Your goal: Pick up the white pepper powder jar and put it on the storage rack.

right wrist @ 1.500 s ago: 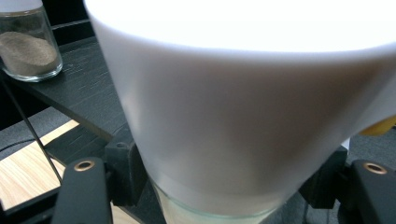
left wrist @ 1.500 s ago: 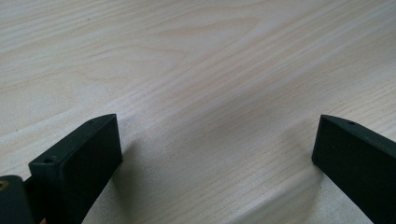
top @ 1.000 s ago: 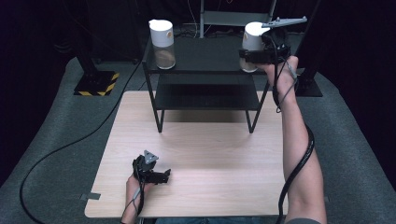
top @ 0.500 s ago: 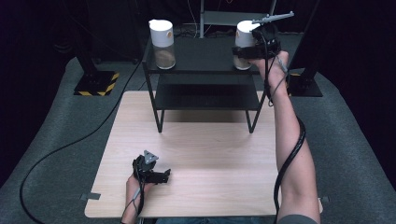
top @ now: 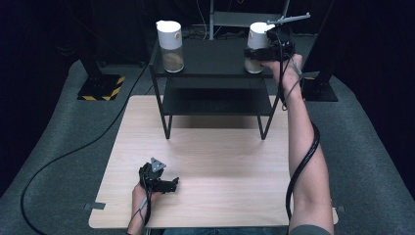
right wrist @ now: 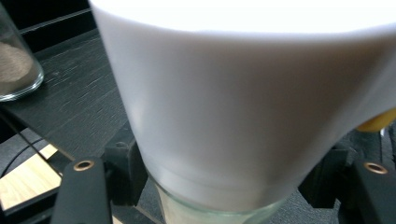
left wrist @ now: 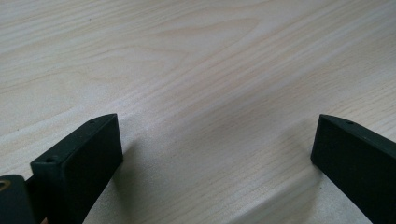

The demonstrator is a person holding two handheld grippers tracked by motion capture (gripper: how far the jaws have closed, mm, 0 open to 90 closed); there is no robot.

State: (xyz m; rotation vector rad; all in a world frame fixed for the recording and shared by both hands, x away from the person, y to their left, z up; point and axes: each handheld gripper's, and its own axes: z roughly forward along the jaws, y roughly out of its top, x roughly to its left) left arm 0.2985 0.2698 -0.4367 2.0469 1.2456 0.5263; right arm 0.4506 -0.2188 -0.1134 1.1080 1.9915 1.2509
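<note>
Glass jar point(top: 256, 48) with white lid, on black shelf's point(top: 215, 58) top right, clamped in right gripper point(top: 264, 51) fingers; left gripper point(top: 164, 183) fingers apart over desk point(top: 220, 161); likely fragile, slippery, best gripped below lid.

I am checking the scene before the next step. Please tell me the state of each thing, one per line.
Right jar: upright on the shelf's top, white lid on, gripped.
Left jar: upright, lid on, untouched.
Right claw: shut on the right jar.
Left claw: open, holding nothing, over the table.
</note>
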